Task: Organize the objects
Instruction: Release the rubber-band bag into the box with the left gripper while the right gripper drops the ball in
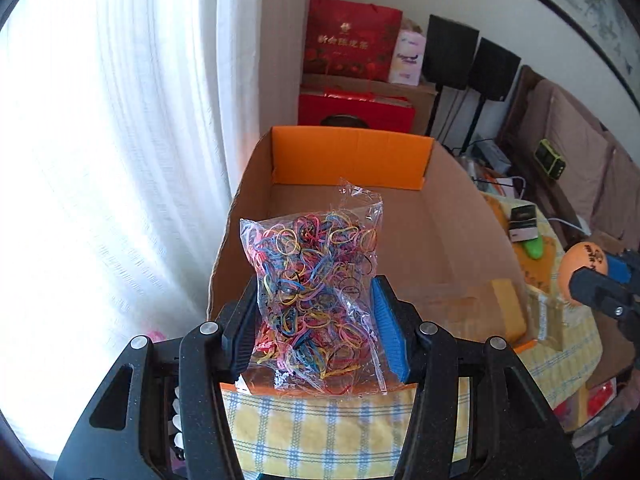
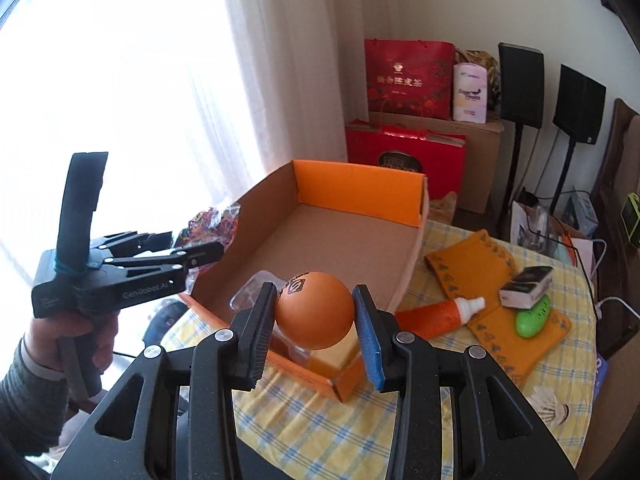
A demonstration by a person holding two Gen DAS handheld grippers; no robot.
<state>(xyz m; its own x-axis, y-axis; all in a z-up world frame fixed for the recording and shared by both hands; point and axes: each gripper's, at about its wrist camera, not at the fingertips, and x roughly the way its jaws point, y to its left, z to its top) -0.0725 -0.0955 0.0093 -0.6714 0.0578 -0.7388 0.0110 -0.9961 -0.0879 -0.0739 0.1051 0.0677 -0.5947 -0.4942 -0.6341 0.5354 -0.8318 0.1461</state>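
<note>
Reading "GenRobot.AI": left tongs

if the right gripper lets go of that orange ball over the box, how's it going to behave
The orange ball is smooth and round, pinched only at its sides by the right gripper, so it could slip. It looks like a light table-tennis ball, so it would probably bounce and roll across the cardboard box floor until a wall stops it.

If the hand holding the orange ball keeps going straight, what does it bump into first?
Probably the cardboard box. The right gripper, shut on the orange ball, points at the box's near edge, so it would likely meet that rim or pass just over it; depth is hard to judge.
</note>
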